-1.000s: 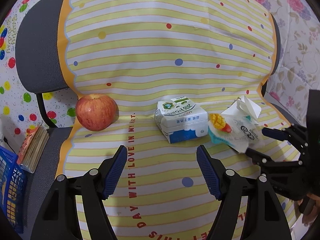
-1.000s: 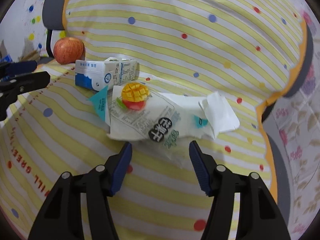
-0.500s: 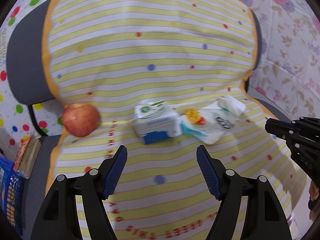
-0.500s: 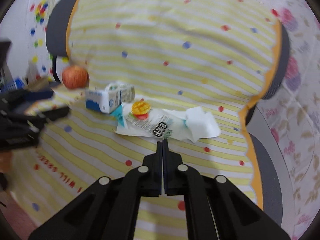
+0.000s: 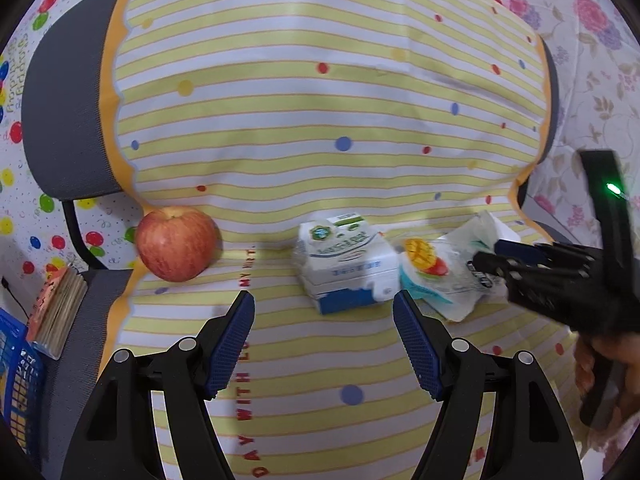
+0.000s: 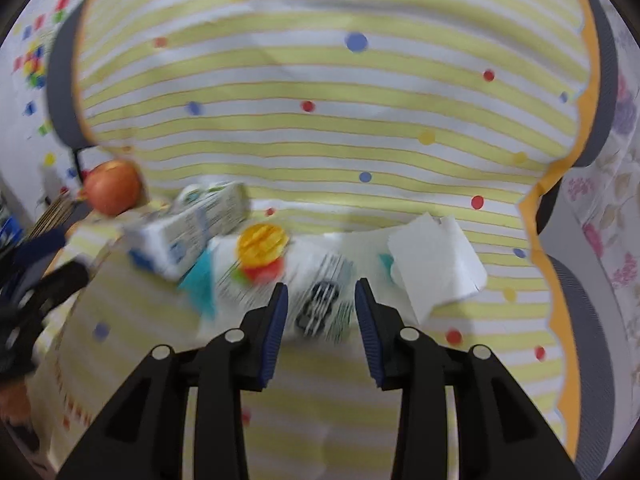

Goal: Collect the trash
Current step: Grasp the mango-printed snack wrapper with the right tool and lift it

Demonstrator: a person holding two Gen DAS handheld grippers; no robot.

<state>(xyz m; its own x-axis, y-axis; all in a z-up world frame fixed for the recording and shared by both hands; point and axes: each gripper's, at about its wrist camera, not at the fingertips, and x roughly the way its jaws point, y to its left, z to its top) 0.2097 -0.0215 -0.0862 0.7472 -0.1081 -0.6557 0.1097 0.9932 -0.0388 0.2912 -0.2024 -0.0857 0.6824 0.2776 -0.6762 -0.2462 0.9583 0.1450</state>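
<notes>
On the striped cloth (image 5: 320,184), a milk carton (image 5: 346,258) lies beside a snack wrapper (image 5: 436,276).

Red capitals are running along the striped cloth (image 5: 280,184) in the left wrist view: "DAY WITH L", then "MY", the letters after it blurred. Print on the milk carton (image 5: 344,256) and snack wrapper (image 6: 320,300) is showing, probably Chinese, too blurred to read.

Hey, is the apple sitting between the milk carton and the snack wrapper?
No, the apple sits alone to the left of the milk carton, and the snack wrapper lies against the carton's right side.
</notes>
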